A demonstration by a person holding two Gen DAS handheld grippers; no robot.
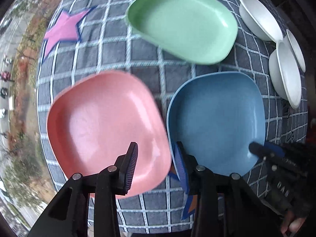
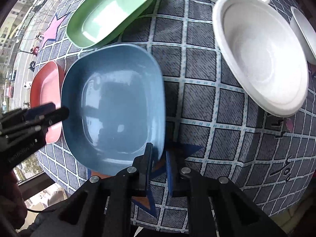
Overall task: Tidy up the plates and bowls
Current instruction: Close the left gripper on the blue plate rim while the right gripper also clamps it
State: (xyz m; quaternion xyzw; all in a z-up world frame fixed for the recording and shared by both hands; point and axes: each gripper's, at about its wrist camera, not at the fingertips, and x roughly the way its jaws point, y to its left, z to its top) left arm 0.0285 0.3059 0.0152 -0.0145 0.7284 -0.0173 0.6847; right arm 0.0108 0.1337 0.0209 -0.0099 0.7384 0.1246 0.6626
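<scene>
Three square plates lie on the checked cloth. The pink plate is at the near left, the blue plate at the near right and the green plate behind them. My left gripper points down with the pink plate's right rim between its jaws. One pad is over the plate's inside, the other is outside the rim, and a gap still shows there. My right gripper is shut on the near rim of the blue plate. The left wrist view shows this right gripper at the blue plate's right corner.
White bowls stand along the cloth's right side, the nearest one just right of the blue plate. The grey checked tablecloth has star patches on it. The table's left edge drops off beside a window.
</scene>
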